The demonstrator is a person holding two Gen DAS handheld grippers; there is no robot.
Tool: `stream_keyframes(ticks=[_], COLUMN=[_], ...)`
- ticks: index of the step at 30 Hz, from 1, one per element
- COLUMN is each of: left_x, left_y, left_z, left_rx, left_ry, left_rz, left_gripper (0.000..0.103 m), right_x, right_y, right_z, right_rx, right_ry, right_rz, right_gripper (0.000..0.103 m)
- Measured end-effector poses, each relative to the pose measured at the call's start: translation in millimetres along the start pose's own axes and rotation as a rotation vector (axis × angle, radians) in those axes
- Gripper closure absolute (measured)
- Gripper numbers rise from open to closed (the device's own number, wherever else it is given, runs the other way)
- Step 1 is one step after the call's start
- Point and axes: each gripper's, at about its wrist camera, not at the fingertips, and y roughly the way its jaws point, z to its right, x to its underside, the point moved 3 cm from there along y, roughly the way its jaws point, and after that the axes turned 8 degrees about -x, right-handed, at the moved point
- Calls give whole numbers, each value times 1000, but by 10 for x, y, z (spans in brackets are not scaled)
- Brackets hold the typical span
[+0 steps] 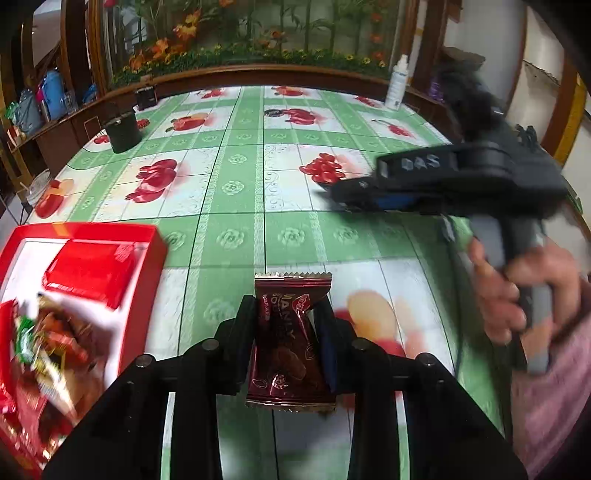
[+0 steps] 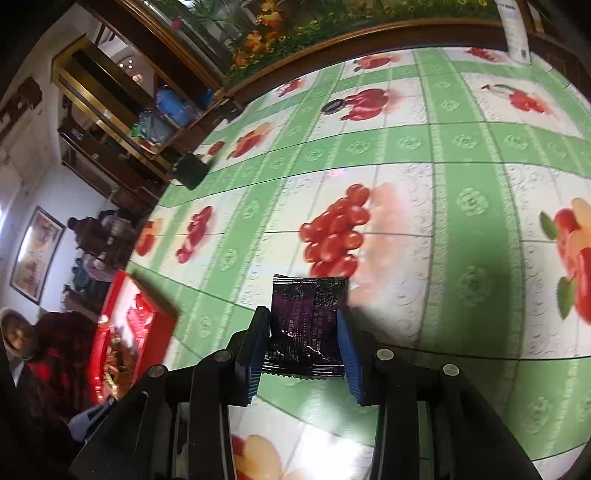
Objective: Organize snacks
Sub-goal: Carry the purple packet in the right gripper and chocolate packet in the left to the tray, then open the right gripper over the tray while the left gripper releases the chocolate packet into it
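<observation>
A maroon snack packet (image 1: 288,332) is clamped in the left tool (image 1: 286,325), a dark purple packet (image 2: 308,325) in the right tool (image 2: 304,347); drop-off into the red tray (image 1: 155,240) at the bench's left edge is judged next.

Surface (image 1: 236,229): covered by a green and white checked cloth printed with red fruit.
Dark pot (image 1: 123,132): upright near the far left edge of the surface.
Small dark box (image 1: 146,96): beyond the pot, by the wooden rim.
White bottle (image 1: 398,83): upright at the far right corner.
Flower mural (image 1: 236,29): orange blooms and green stems on the back wall.
Side shelf (image 1: 33,107): left of the surface, holding blue containers.
Framed picture (image 2: 35,254): on the left wall.
</observation>
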Motion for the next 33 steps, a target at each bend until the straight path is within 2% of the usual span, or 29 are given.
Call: stream_keyframes(ticks=[4, 13, 17, 24, 30, 33], left_x=[163, 503, 531, 575, 626, 603], left_y=[-191, -465, -602, -795, -781, -733], left_z=[-55, -279, -478, -1055, -1639, -1823], left_rx=[27, 82, 50, -22, -133, -181], left_ry=[-3, -30, -41, -119, -197, -199], left_rz=[12, 15, 66, 131, 144, 140], left_gripper=[74, 74, 74, 74, 74, 74], right_x=[45, 248, 432, 645, 923, 1024], right_y=[52, 173, 207, 157, 368, 536], right_z=[-81, -329, -536, -978, -1607, -2012], right_rx=[-29, -17, 4, 31, -67, -111], right_ry=[-8, -37, -75, -142, -207, -263], right_rz=[-7, 8, 20, 91, 104, 109], right_gripper=[65, 65, 65, 65, 65, 65])
